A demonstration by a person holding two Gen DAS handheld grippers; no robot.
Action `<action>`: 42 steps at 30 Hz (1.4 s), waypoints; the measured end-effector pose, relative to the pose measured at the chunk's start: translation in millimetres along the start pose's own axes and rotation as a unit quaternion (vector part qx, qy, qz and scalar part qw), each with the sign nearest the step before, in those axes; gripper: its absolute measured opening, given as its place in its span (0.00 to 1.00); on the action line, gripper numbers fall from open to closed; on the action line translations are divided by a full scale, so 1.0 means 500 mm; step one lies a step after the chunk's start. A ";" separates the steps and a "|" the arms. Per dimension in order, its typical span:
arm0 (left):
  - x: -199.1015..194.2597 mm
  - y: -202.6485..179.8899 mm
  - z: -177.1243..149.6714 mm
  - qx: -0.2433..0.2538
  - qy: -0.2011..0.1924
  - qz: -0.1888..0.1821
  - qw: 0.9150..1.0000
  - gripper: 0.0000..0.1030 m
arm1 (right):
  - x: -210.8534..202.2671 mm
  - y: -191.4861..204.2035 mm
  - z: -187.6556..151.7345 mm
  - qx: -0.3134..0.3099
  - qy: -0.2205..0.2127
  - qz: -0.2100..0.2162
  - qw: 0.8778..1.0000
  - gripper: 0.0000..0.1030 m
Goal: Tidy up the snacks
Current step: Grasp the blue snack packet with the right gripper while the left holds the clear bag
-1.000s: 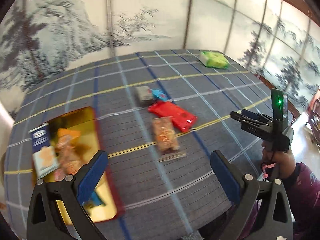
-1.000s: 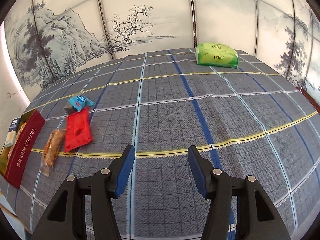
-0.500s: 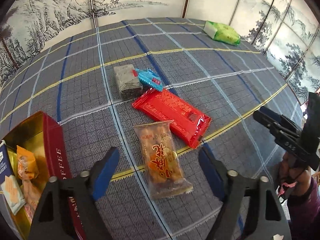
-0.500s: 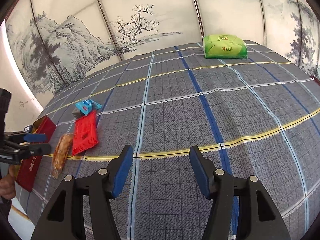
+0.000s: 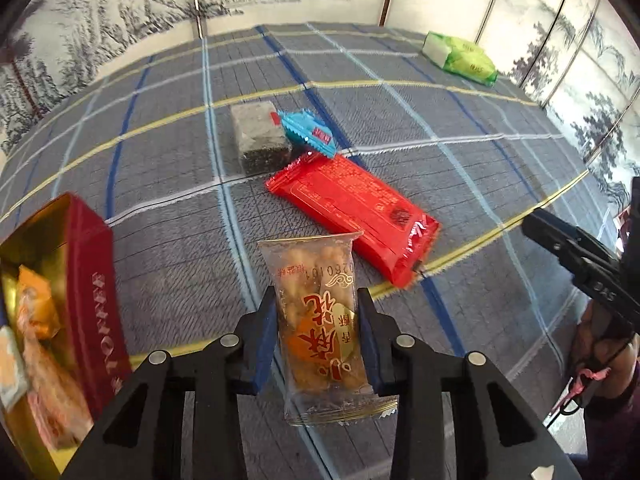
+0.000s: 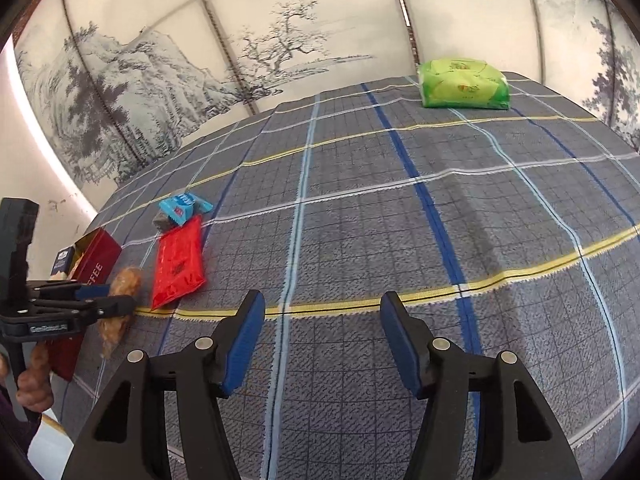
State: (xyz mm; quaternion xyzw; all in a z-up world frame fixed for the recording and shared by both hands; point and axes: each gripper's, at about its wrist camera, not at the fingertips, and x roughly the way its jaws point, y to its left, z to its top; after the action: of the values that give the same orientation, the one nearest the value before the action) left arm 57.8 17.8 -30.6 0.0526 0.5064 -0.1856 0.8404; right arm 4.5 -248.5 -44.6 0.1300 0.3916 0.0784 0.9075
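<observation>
Painted screens [image 6: 280, 48] of ink trees and hills stand behind the table [image 6: 400, 208], whose plaid cloth fills most of both views. At its far edge lies a green pack [image 6: 464, 84], well apart from everything else. At the left edge, a red tin [image 5: 96, 280] is cut off by the left wrist view; only some orange and pale wrappers show inside it. Near the tin a red packet [image 5: 352, 208] lies flat, with a grey block [image 5: 258, 140] and a small blue sweet [image 5: 308, 132] just beyond it, the sweet touching both.

Blue pads of the left gripper [image 5: 318, 336] are closing on a clear snack bag [image 5: 320, 320], which lies between the fingers, its near end hidden below them; whether it is off the cloth is hard to tell. On the right gripper [image 6: 322, 344] the fingers stand apart over bare cloth, holding nothing.
</observation>
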 end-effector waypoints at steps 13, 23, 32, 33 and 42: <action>-0.152 0.005 -0.065 -0.035 -0.046 -0.034 0.998 0.32 | 0.111 0.258 0.099 -0.232 0.035 0.134 0.963 0.59; -0.184 0.002 -0.053 -0.024 -0.065 -0.035 0.997 0.32 | 0.258 0.293 0.189 -0.337 0.081 0.165 0.924 0.59; -0.178 0.010 -0.033 -0.035 -0.064 -0.038 0.997 0.32 | 0.309 0.302 0.203 -0.358 0.124 0.211 0.901 0.29; -0.179 0.010 -0.033 -0.036 -0.065 -0.036 0.997 0.33 | 0.302 0.295 0.205 -0.349 0.122 0.208 0.906 0.27; -0.199 0.007 -0.056 -0.040 -0.072 -0.036 0.996 0.33 | 0.093 0.188 0.159 -0.239 0.037 0.172 0.955 0.27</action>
State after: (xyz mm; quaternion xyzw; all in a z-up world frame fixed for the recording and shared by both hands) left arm -6.0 54.6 42.2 -0.0131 0.4532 -0.1987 0.8689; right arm 90.3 -161.4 3.8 -0.0284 0.3666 0.3296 0.8696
